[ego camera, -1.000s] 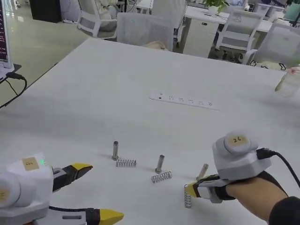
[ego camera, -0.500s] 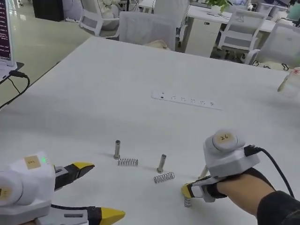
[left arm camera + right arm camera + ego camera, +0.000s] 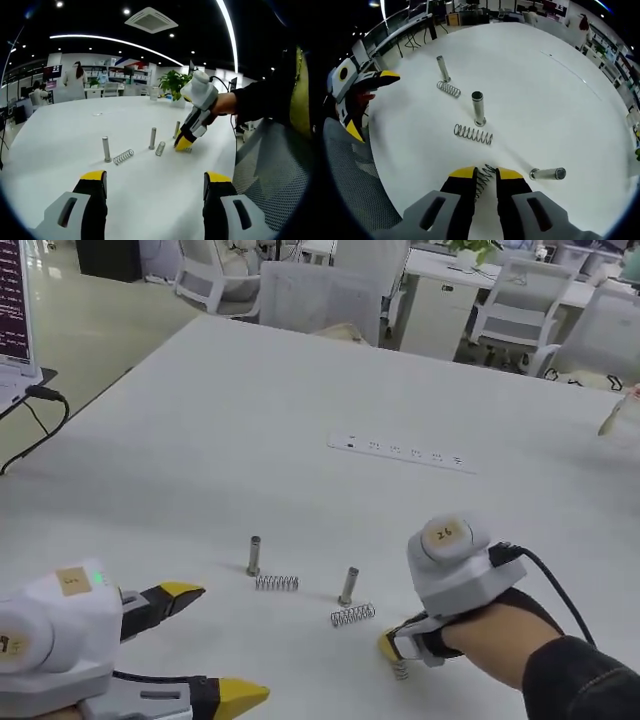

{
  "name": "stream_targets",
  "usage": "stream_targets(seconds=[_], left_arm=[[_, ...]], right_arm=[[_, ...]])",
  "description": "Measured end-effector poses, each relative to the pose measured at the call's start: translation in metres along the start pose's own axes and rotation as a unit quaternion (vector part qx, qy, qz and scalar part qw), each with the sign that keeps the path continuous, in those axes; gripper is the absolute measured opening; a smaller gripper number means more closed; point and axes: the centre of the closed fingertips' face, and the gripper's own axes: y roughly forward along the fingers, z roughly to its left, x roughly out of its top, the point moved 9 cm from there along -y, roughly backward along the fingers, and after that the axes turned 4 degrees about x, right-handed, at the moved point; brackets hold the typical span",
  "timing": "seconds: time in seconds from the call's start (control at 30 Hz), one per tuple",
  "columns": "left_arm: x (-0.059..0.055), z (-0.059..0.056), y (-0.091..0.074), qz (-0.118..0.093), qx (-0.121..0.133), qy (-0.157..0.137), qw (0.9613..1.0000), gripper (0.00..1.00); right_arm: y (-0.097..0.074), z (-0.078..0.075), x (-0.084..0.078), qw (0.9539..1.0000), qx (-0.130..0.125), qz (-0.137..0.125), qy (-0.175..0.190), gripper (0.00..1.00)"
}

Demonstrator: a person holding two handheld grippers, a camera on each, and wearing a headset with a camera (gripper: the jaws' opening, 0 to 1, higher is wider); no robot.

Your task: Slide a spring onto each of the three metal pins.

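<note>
Two metal pins point(image 3: 254, 555) point(image 3: 348, 586) stand upright on the white table point(image 3: 300, 400). A loose spring point(image 3: 276, 582) lies by the first and another spring point(image 3: 352, 615) by the second. My right gripper point(image 3: 395, 645) is shut on a third spring point(image 3: 482, 180), held just above the table with its lower end point(image 3: 401, 671) showing. The third pin point(image 3: 547, 173) stands just right of that gripper's fingertips. In the left gripper view all three pins point(image 3: 105, 149) point(image 3: 152, 138) point(image 3: 176, 129) show. My left gripper point(image 3: 210, 643) is open and holds nothing, near the table's front edge.
A white power strip point(image 3: 400, 454) lies across the middle of the table. A pale bottle point(image 3: 620, 420) stands at the right edge. A cable point(image 3: 40, 410) hangs off the left side. Office chairs point(image 3: 320, 295) line the far edge.
My right gripper has moved a little left with the spring and now hides the third pin in the head view. The left gripper has stayed open in place.
</note>
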Motion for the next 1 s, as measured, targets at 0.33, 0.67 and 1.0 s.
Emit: stream_targets(seconds=[0.33, 0.67, 1.0], left_arm=[[0.0, -0.001, 0.0, -0.001, 0.0, -0.001, 1.0, 0.75], [0.001, -0.002, 0.0, 0.0, -0.003, 0.001, 1.0, 0.75], [0.006, -0.007, -0.002, 0.001, -0.016, 0.008, 0.9998, 0.72]], right_arm=[[-0.001, 0.0, 0.0, 1.0, -0.002, 0.001, -0.006, 0.12], [0.001, 0.006, 0.002, 0.9989, -0.016, 0.015, -0.043, 0.08], [-0.021, 0.007, 0.007, 0.999, 0.01, -0.042, -0.008, 0.08]])
